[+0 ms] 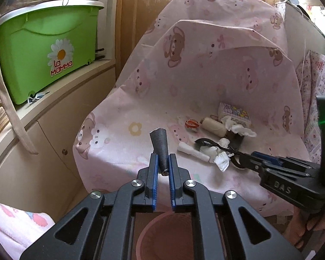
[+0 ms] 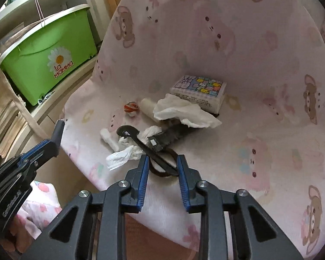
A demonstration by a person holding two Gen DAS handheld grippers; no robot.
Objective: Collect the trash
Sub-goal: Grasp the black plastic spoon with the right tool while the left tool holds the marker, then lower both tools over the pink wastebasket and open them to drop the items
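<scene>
Pink bear-print sheet (image 2: 259, 43) draped over a seat and its back, litter gathered near the middle. Left gripper (image 1: 162, 162) clamped narrow on a dark grey cone (image 1: 159, 145), lifted clear of the sheet, small metal tip poking out below the pads; exact nature of the cone hard to tell. Directly beneath, the ribbed rim of a pinkish bin (image 1: 162, 236), mostly hidden behind the gripper frame.

Right gripper (image 2: 162, 164) lowered at the front edge of the sheet, jaws fairly narrow, straddling the handle of a black spoon (image 2: 127, 132) lying diagonally on the fabric – handle end against one pad, but real pinch or mere contact impossible to tell. Under the handle, part of a brown ring, largely covered.

Behind the spoon: crumpled white tissues (image 2: 184, 110) draped over a dark, bristly object (image 2: 164, 138), identity unclear. Cream spool (image 2: 147, 106) half buried by the same tissue. Orange-striped ball (image 2: 131, 106) just beside it, patterned tissue pack (image 2: 198, 88) at the back, a white roll (image 2: 108, 137) near the spoon's bowl.

Green storage box (image 2: 47, 52) on a shelf at the left – lid edge cut off by the lens rim. Fingers of a hand barely visible at the lower corner of the left wrist view.
</scene>
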